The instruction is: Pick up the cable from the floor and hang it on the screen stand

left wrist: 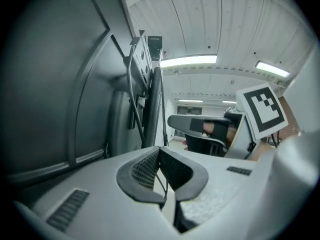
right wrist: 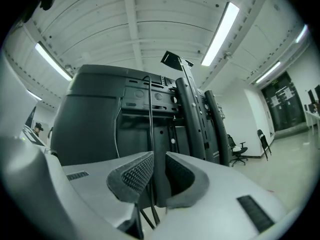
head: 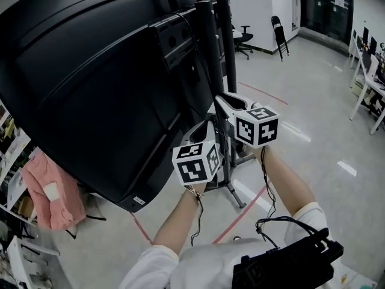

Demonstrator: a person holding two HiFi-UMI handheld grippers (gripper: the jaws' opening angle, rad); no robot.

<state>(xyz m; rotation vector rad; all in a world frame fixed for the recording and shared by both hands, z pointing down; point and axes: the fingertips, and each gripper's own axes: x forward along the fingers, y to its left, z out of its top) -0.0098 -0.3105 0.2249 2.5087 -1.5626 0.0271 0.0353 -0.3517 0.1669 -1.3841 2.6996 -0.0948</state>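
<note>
The big black screen (head: 90,89) shows its back, mounted on the dark posts of the screen stand (head: 210,47). Both grippers are raised close behind it. My left gripper (head: 206,127) has its jaw tips together on the thin black cable (left wrist: 163,176), which drops between its pads (left wrist: 142,169). My right gripper (head: 222,99) is higher and nearer the posts. In the right gripper view its jaws (right wrist: 159,159) stand a narrow gap apart, and the cable (right wrist: 150,114) rises through that gap along the left pad to the screen's back.
The stand's base legs (head: 231,191) spread on the grey floor, crossed by red tape lines (head: 240,215). A pink cloth (head: 51,191) hangs at the left. An office chair (head: 242,38), a folding chair (head: 280,35) and desks (head: 370,83) stand farther off.
</note>
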